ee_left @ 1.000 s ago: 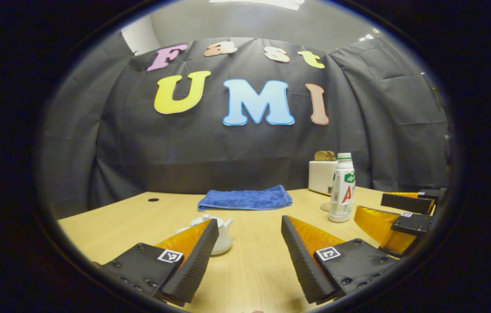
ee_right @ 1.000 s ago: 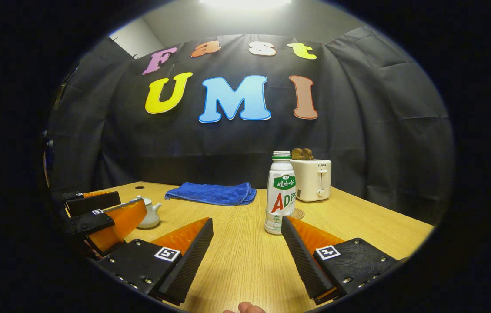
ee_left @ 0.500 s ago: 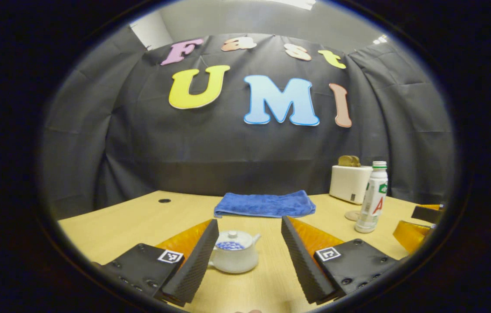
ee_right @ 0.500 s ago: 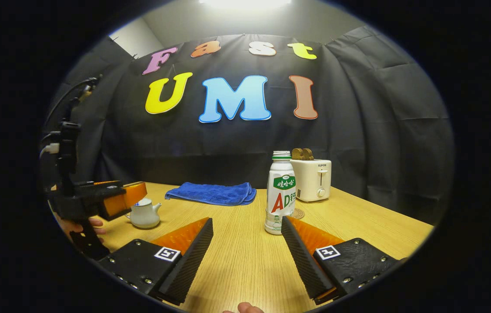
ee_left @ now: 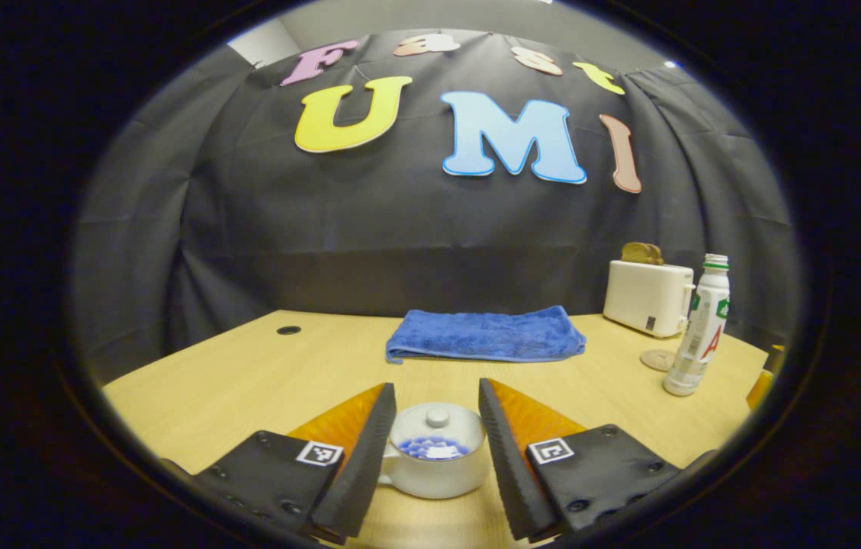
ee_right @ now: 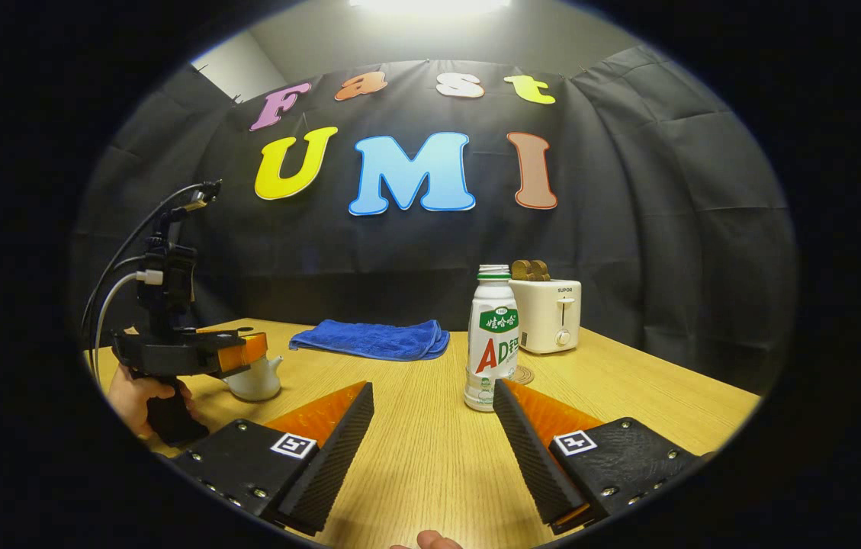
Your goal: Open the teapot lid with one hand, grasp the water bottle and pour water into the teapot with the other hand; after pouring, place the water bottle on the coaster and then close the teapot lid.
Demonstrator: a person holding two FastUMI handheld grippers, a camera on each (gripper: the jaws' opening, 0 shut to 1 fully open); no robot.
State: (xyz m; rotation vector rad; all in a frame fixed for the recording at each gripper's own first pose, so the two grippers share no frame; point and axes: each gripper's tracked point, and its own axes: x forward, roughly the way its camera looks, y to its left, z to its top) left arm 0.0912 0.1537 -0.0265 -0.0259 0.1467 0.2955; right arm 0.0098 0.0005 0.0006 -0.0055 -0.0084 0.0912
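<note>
Teapot (ee_left: 436, 457), small, white and glazed, sits at six o'clock in the left gripper view, directly between the left gripper's (ee_left: 434, 450) two ribbed fingers. Its round lid (ee_left: 438, 435) carries a small knob on top and is on the pot. The fingers stand partly apart on either side of the lid; whether they touch it cannot be told. The coming grip likely turns on the knob staying centred in that gap.

Water bottle (ee_right: 493, 339), a tall white plastic cylinder standing upright, rises at twelve o'clock from the right gripper (ee_right: 434, 442), ahead of its wide-spread fingers and not between them. The right gripper is the nearer to it.

A round coaster (ee_right: 523, 374) lies just behind the bottle on the pale woodgrain table (ee_right: 415, 457). Farther back rest a folded blue towel (ee_right: 369, 339) and a cream toaster (ee_right: 548, 314).
</note>
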